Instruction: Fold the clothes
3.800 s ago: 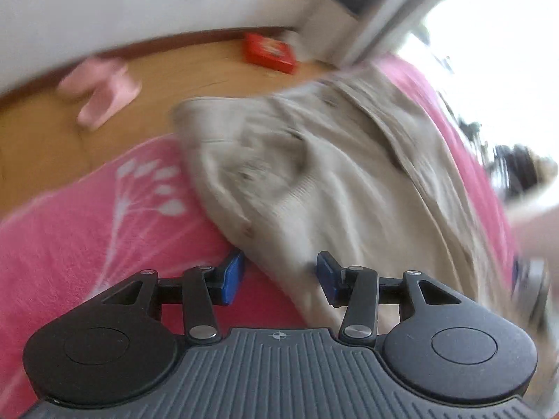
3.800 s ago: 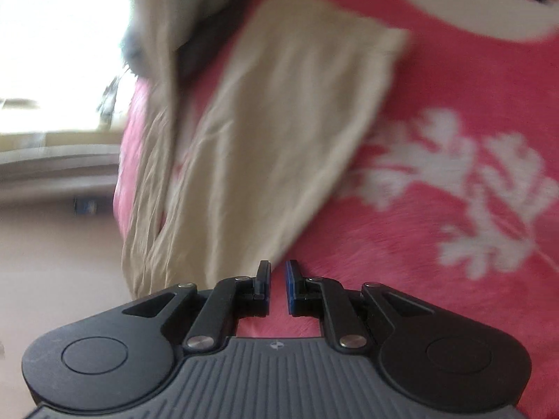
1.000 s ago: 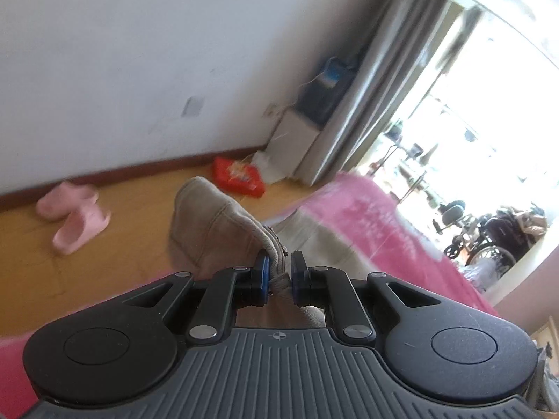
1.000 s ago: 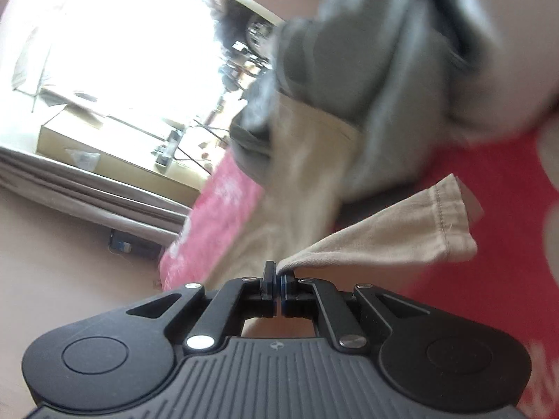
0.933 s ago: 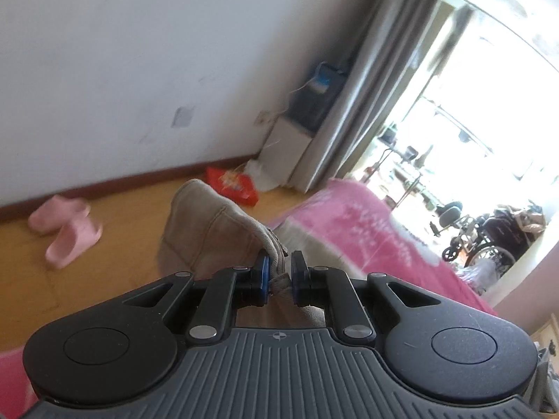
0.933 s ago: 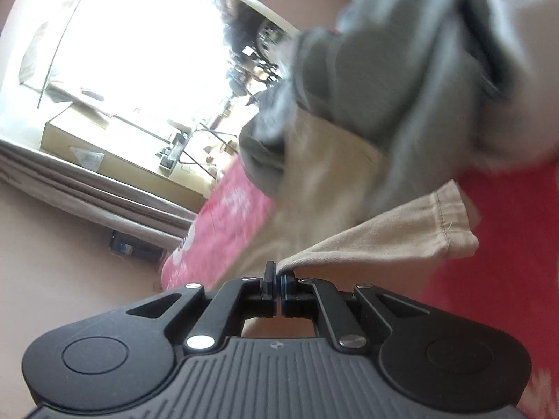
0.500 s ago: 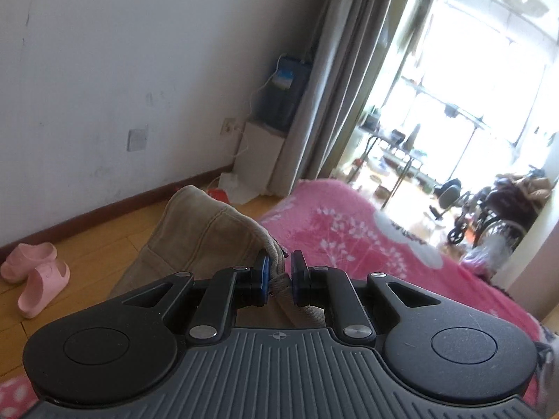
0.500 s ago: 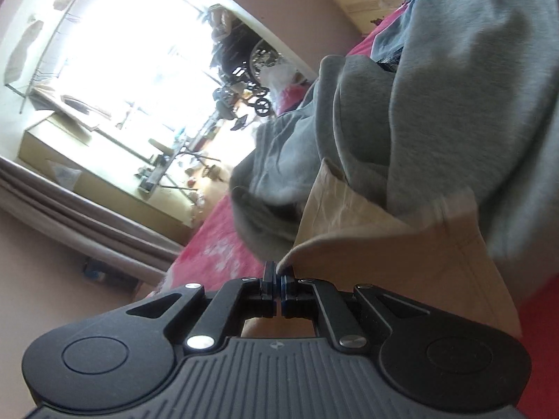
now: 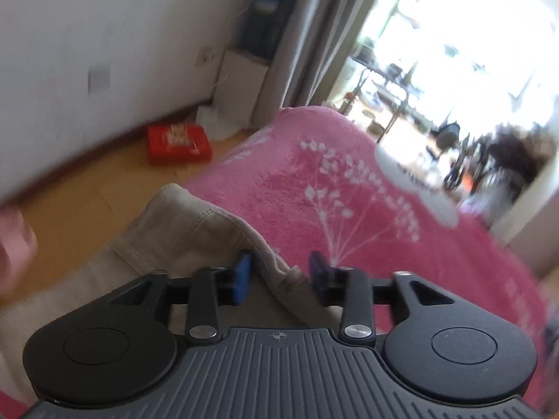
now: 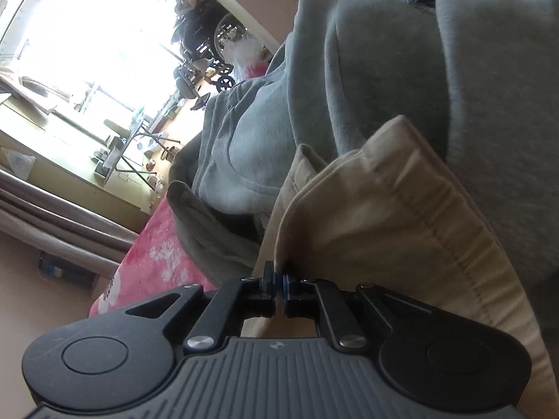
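Mid-fold: beige trousers [image 9: 181, 241] near edge of pink blanket [image 9: 349, 202]. Left gripper [image 9: 279, 274] spread, waistband loose between. Right gripper [image 10: 278, 284] pinching trouser hem. Next likely: lay hem down, smooth.

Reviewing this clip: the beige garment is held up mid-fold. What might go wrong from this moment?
The left gripper stands open with the beige garment only lying between its pads, so that side may drop and spoil the fold. The right gripper pinches just a thin edge, which might slip. The grey clothing crowds close behind and could snag.
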